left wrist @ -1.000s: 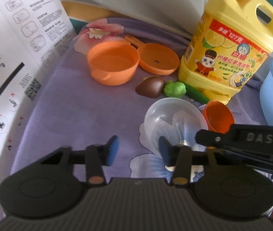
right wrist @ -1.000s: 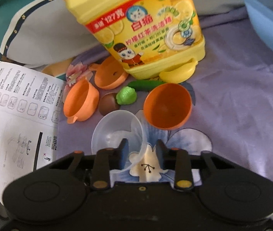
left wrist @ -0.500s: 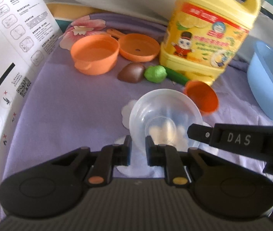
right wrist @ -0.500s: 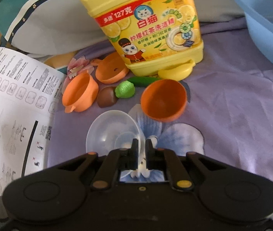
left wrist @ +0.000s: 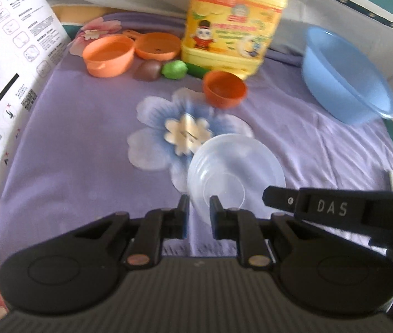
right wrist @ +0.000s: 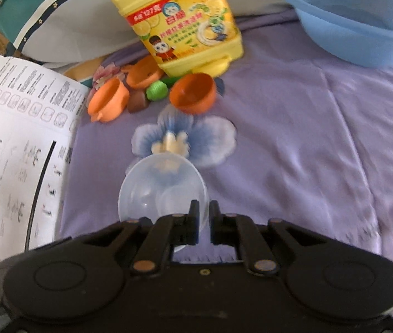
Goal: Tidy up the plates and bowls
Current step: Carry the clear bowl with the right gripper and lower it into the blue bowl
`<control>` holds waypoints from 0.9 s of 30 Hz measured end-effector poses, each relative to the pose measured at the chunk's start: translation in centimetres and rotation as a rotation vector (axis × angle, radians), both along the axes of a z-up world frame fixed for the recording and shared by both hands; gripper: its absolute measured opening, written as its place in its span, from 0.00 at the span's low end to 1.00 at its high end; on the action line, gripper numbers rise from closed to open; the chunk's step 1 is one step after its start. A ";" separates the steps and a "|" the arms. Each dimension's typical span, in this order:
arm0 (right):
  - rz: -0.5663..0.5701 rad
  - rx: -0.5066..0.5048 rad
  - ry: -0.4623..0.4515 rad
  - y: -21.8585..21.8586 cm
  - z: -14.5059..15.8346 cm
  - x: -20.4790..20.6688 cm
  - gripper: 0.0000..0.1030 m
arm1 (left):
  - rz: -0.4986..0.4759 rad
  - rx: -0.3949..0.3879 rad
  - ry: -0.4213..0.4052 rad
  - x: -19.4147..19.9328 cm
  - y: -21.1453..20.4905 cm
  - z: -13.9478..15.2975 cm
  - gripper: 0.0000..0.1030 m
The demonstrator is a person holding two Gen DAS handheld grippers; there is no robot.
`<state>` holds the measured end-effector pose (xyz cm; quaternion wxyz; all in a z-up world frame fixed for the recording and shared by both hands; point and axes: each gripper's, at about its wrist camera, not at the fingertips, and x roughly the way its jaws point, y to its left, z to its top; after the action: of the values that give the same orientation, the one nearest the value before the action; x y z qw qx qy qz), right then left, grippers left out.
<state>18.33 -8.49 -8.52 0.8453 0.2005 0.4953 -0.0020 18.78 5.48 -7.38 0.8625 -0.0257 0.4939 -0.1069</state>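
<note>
The left gripper [left wrist: 199,211] has its two fingers almost together, pinching the near edge of the clear bowl [left wrist: 235,172]. The right gripper [right wrist: 202,216] is pinched nearly tight too, and it grips the other side of the same clear bowl [right wrist: 163,191]. Its fingers [right wrist: 193,216] have the thin rim between them. In the left view the right gripper [left wrist: 335,208] shows as a black bar just beside the bowl.

The clear bowl is held over the purple cloth [left wrist: 57,166], right next to the big blue flower [left wrist: 185,130] printed on it. Past the flower sits a small orange bowl [left wrist: 224,88], tipped a bit. Behind that stands the yellow soap jug [left wrist: 232,27]. The blue basin [left wrist: 346,77] is off to the right of the flower, well apart from it.
</note>
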 end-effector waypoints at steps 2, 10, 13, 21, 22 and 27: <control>-0.004 -0.009 0.005 -0.5 0.5 -1.9 0.07 | -0.024 -0.002 -0.003 -1.5 -0.5 0.5 0.14; -0.018 -0.032 -0.005 -2.2 2.7 -8.7 0.08 | -0.085 -0.007 -0.014 -7.0 -2.5 2.2 0.14; -0.023 -0.038 -0.010 -2.8 3.3 -10.9 0.08 | -0.100 -0.010 -0.012 -8.7 -3.0 2.5 0.14; -0.027 -0.037 -0.027 -3.9 4.5 -15.4 0.08 | -0.131 -0.010 -0.010 -12.3 -4.0 3.3 0.14; -0.027 -0.037 -0.028 -3.9 4.7 -15.9 0.08 | -0.135 -0.008 -0.011 -12.8 -4.0 3.4 0.14; -0.026 -0.034 -0.036 -4.0 5.0 -18.2 0.08 | -0.148 0.001 -0.007 -14.3 -4.4 3.4 0.14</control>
<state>0.16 -12.51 -3.57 0.8573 0.1924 0.4772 -0.0179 4.44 1.08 -4.00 0.8540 0.0115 0.4915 -0.1701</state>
